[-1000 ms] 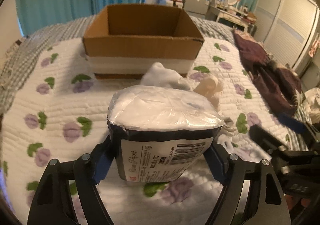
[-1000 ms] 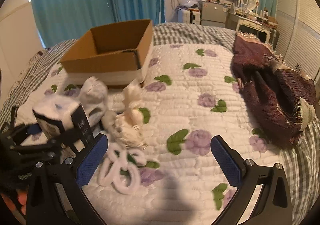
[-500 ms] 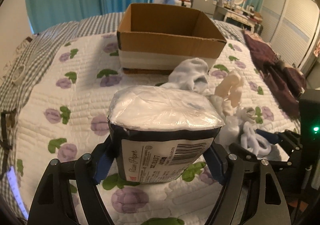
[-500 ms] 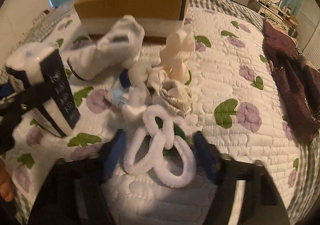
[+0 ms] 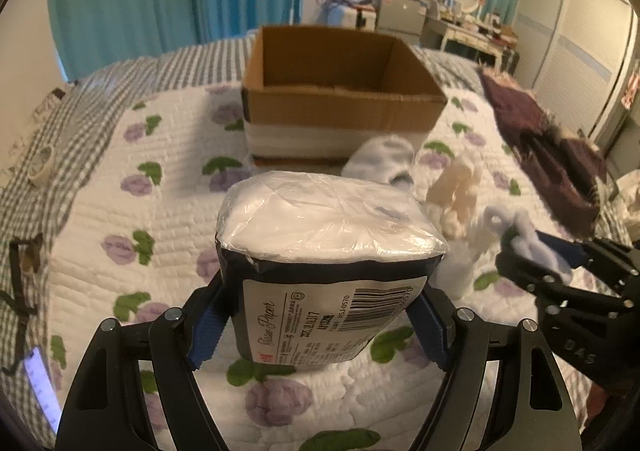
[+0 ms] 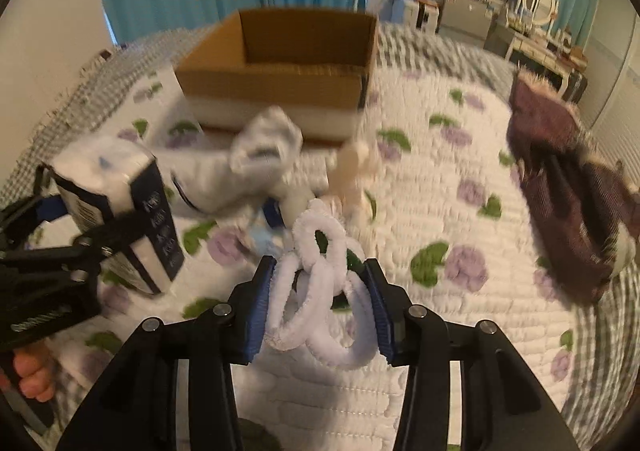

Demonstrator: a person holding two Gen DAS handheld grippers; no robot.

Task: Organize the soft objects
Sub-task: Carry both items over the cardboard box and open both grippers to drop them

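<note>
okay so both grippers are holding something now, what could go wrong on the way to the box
The fuzzy loops hang loosely between the right gripper pads and could slip or snag a sock below. The tissue pack is soft, so the left gripper may crush it or clip the box wall.

Materials and finishes
Tissue pack [image 5: 328, 235]: glossy crinkled plastic film. Loops [image 6: 324, 291]: fuzzy white chenille. Box [image 5: 340, 107]: matt brown cardboard. Bedspread [image 5: 140, 219]: quilted cloth.

The tissue pack [image 5: 328, 263] hides the quilt behind it; the blurred socks [image 6: 264, 155] merge near the cardboard box [image 6: 280, 83].
</note>
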